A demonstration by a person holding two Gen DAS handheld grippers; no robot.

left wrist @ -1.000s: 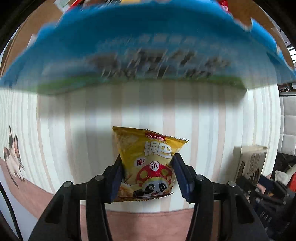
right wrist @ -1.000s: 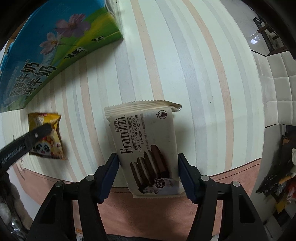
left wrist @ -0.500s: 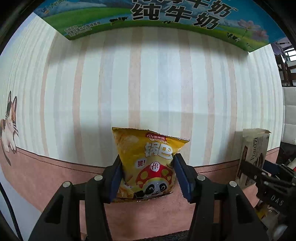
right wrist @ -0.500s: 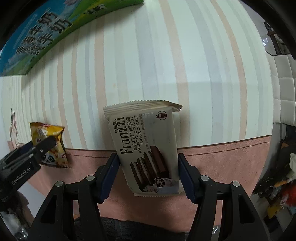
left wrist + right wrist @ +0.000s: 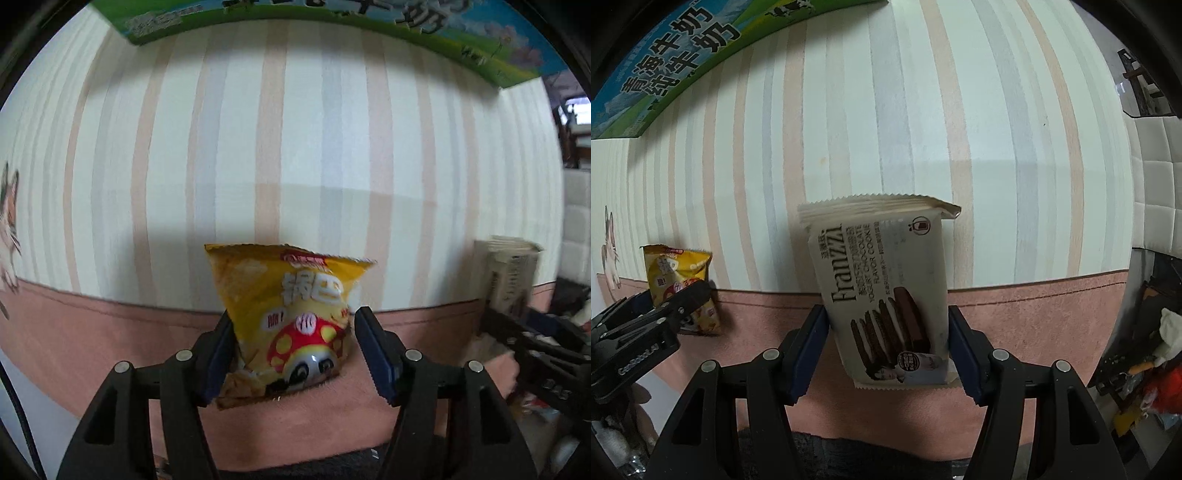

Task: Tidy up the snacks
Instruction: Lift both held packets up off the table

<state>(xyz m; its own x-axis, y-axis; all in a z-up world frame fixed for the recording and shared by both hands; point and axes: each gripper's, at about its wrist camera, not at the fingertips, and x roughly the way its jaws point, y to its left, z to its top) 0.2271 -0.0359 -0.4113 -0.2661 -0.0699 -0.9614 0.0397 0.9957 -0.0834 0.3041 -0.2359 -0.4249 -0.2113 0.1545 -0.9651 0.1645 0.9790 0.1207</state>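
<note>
Two claws: both are loaded, one snack each, and both have pulled back toward me over the last second.
Left claw (image 5: 293, 354): clamped on the small yellow crinkly foil snack bag with the red mushroom and panda print (image 5: 291, 321), my blue pads pressing its lower sides; the bag stands upright between them, clear of the cloth.
Right claw (image 5: 886, 350): closed on the pale paper-look Franzzi chocolate cookie packet (image 5: 886, 295), gripped low down, its crimped top edge pointing away from me.
Each seen from the other: the cookie packet shows blurred at the right edge of my left view (image 5: 511, 273); the yellow bag and left claw sit at the left of my right view (image 5: 677, 288).
What changed: a second ago the blue and green cardboard milk carton box (image 5: 369, 22) filled the top of my left view, close over the bag; now only its lower edge shows far up, also in the right view (image 5: 665, 70). The pink border of the striped cream tablecloth (image 5: 295, 147) now lies under both claws.
Meaning for the task: I judge both snacks lifted off the table and carried away from the box, so placing them is what remains; where they go is not in view.
Risk: the puffy bag could slip or crush.
</note>
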